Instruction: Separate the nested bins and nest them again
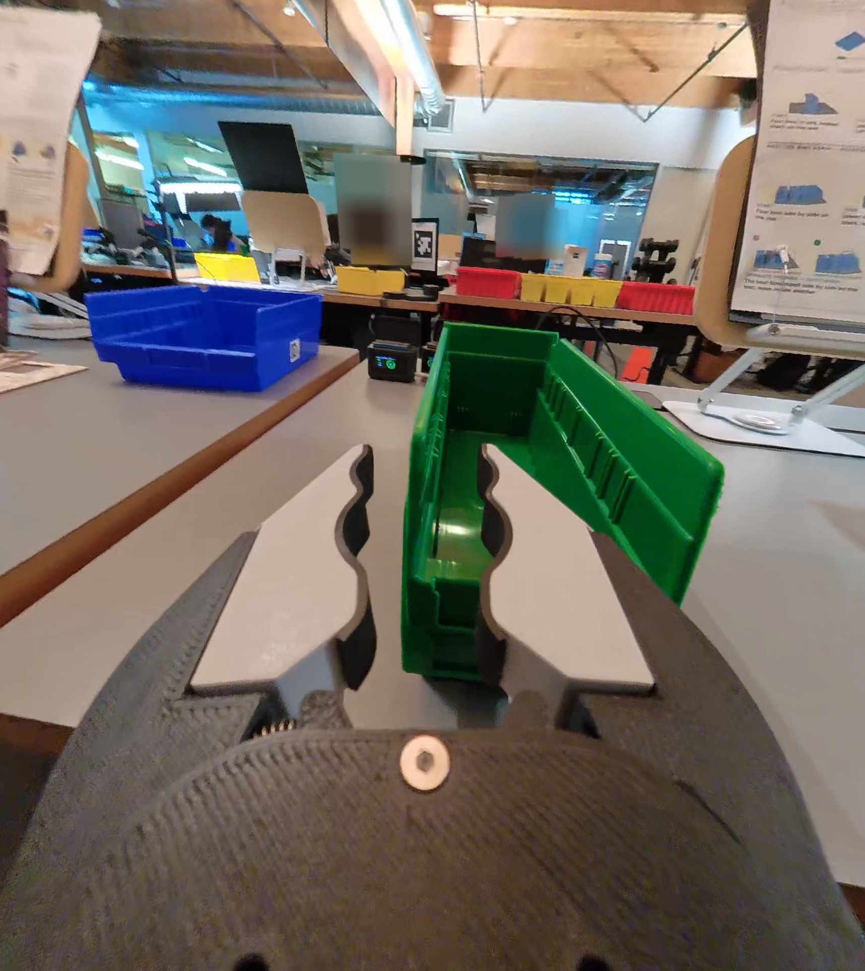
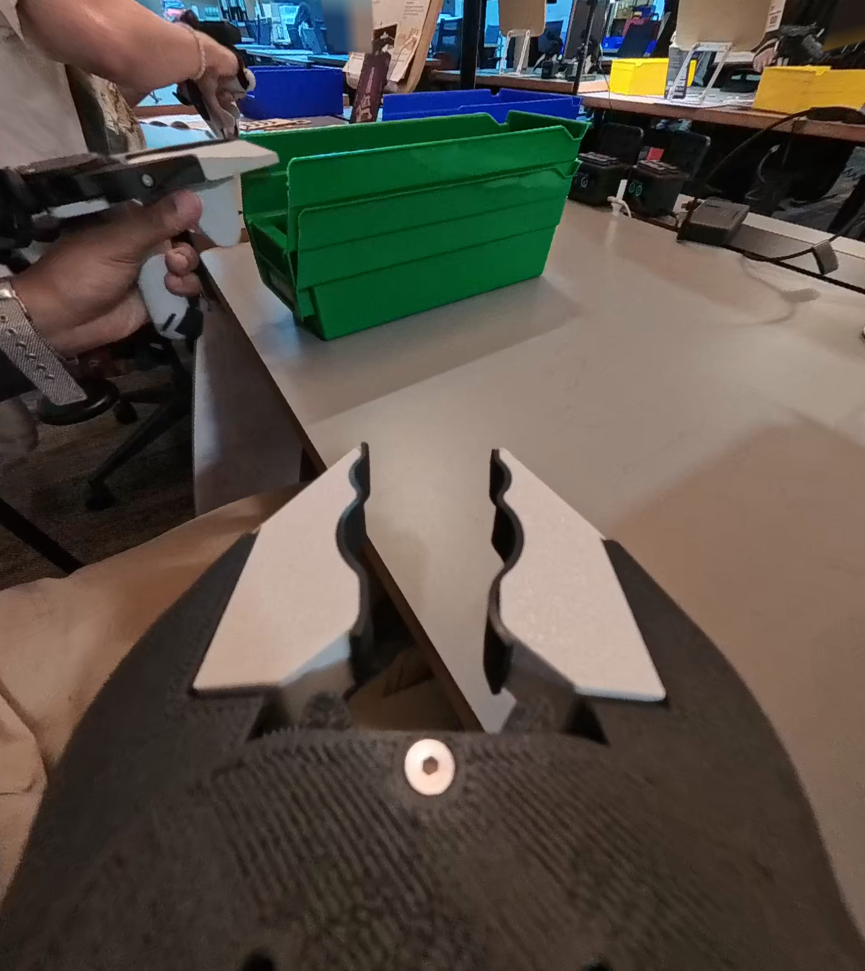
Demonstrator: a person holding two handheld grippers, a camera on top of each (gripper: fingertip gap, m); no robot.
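Observation:
A stack of nested green bins [image 2: 419,226] stands on the grey table [image 2: 630,420]; in the left wrist view I see it end-on [image 1: 577,446]. My left gripper [image 1: 426,449] is open at the stack's near end. Its jaws straddle the left wall: one finger [image 1: 314,551] is outside the bin and the other [image 1: 540,551] is inside. It touches nothing that I can see. It also shows in the right wrist view [image 2: 241,157], held in a hand at the stack's left end. My right gripper [image 2: 430,452] is open and empty, low over the table's near left edge, well short of the bins.
A blue bin [image 1: 204,336] sits on the adjoining table to the left. A white stand base [image 1: 766,425] and a sheet holder are at the right. Black charger boxes [image 2: 624,178] and a cable [image 2: 787,252] lie behind the bins. Yellow and red bins sit on far tables.

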